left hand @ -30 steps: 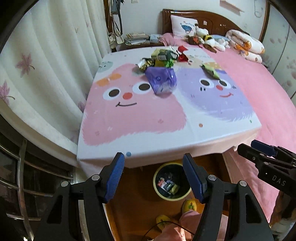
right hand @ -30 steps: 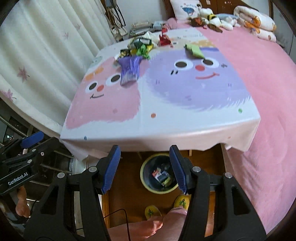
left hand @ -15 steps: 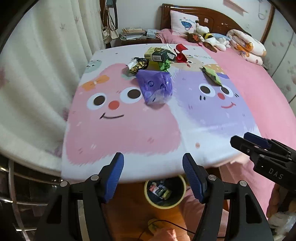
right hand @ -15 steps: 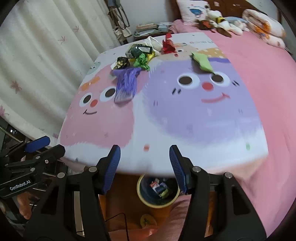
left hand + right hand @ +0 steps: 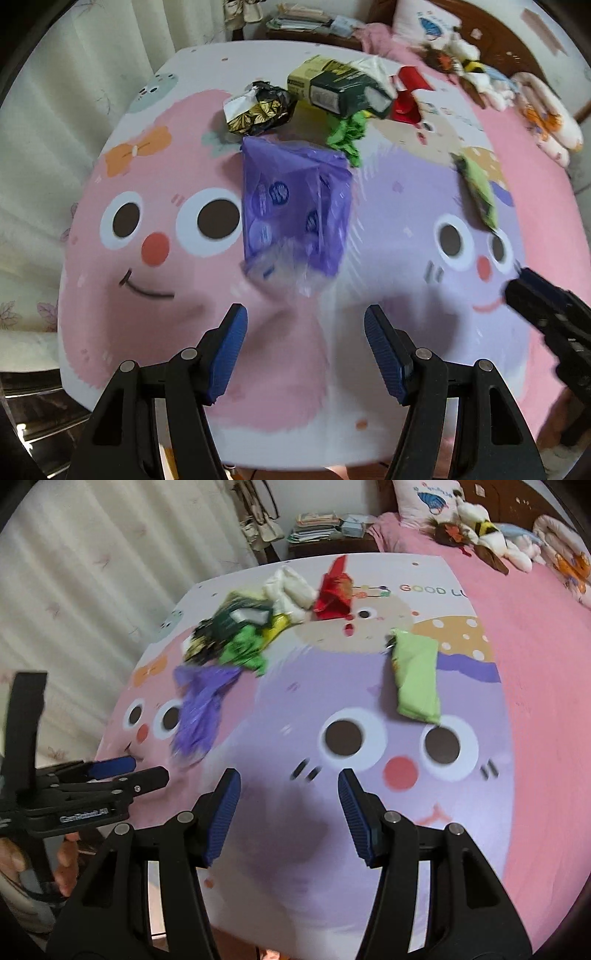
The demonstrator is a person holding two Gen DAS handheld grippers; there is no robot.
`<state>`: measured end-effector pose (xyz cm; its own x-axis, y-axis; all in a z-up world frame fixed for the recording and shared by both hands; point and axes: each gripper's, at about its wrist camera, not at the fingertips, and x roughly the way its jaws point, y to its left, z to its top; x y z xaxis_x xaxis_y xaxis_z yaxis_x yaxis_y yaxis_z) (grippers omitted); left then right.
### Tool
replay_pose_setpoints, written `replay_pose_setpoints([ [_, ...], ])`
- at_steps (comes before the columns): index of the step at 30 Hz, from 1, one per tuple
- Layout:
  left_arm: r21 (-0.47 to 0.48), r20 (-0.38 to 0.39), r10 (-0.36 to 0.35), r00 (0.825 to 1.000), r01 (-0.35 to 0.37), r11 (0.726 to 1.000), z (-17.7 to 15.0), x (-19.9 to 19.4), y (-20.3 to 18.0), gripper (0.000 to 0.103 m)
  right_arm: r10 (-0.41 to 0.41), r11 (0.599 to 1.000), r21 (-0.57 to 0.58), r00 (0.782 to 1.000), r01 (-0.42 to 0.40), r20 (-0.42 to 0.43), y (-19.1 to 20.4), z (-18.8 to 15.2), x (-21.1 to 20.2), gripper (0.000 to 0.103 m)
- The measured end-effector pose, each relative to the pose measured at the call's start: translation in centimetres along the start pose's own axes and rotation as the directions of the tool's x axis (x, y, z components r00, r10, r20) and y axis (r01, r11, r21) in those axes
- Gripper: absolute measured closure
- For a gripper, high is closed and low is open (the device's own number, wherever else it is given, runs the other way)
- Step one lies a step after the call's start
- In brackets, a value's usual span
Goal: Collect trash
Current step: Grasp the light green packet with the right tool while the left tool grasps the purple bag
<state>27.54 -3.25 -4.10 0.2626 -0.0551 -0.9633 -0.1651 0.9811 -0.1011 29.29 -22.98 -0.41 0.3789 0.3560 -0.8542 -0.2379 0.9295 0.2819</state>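
Cartoon faces, one pink and one purple, cover the tablecloth [image 5: 155, 332] spread over a table that stands against a pink bed [image 5: 535, 635], with pale curtains [image 5: 48, 122] along one side. Nearly all the trash lies toward the far end of the cloth. A purple plastic bag [image 5: 295, 206] lies closest, between the eyes of the pink face and the purple face. Just beyond the purple bag sit a crumpled black-and-gold wrapper [image 5: 260, 109], a dark green carton [image 5: 340, 92] and a scrunched bright green wrapper [image 5: 347, 134], bunched close together. Past the carton lie a white crumpled piece [image 5: 290, 589] and a red wrapper [image 5: 334, 589]. A flat light green packet [image 5: 417, 675] lies apart from the pile, above the eyes of the purple face. The left gripper [image 5: 306, 350] hovers over the near part of the cloth, just short of the purple bag, its blue-padded fingers [image 5: 229, 350] spread wide and holding nothing. The right gripper [image 5: 289, 814] hangs over the purple face, its fingers [image 5: 223, 812] likewise parted and empty.
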Motion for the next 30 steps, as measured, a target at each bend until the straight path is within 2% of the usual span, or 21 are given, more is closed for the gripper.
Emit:
replay_pose_setpoints([
  [7,-0.070,-0.070,0.045,0.997,-0.050,0.996,3.9,5.1,-0.2,0.036,-0.008,0.997,0.079,0.998,0.003,0.057,-5.2,3.6,0.4,0.051],
  [11,-0.080,-0.094,0.068,0.993,-0.075,0.994,4.9,7.1,-0.3,0.045,-0.019,0.992,0.126,0.998,0.011,0.064,-8.0,5.3,0.7,0.051],
  [16,-0.056,-0.075,0.100,0.992,-0.104,0.993,5.8,7.7,-1.0,0.061,-0.032,0.985,0.170,0.999,0.027,0.023,-10.5,6.4,2.6,0.051],
  [18,-0.061,-0.072,0.084,0.994,-0.089,0.994,6.0,7.7,-1.1,0.072,-0.035,0.983,0.178,0.999,0.036,-0.008,-10.9,6.6,3.8,0.051],
  [21,-0.065,-0.071,0.083,0.994,-0.088,0.994,6.1,7.8,-1.3,0.079,-0.038,0.982,0.185,0.998,0.047,-0.051,-11.4,6.8,5.8,0.051],
  [24,-0.072,-0.055,0.082,0.995,-0.086,0.994,6.0,7.2,-1.3,0.082,-0.055,0.979,0.192,0.996,0.068,-0.073,-11.8,6.8,7.2,0.051],
  [28,-0.082,-0.036,0.057,0.998,-0.059,0.995,5.5,5.8,-1.2,0.083,-0.076,0.977,0.190,0.992,0.094,-0.100,-12.1,6.8,8.5,0.059],
  [30,-0.087,-0.032,0.047,0.998,-0.050,0.995,5.3,5.3,-1.4,0.083,-0.086,0.979,0.175,0.992,0.102,-0.097,-11.9,6.6,8.8,0.059],
])
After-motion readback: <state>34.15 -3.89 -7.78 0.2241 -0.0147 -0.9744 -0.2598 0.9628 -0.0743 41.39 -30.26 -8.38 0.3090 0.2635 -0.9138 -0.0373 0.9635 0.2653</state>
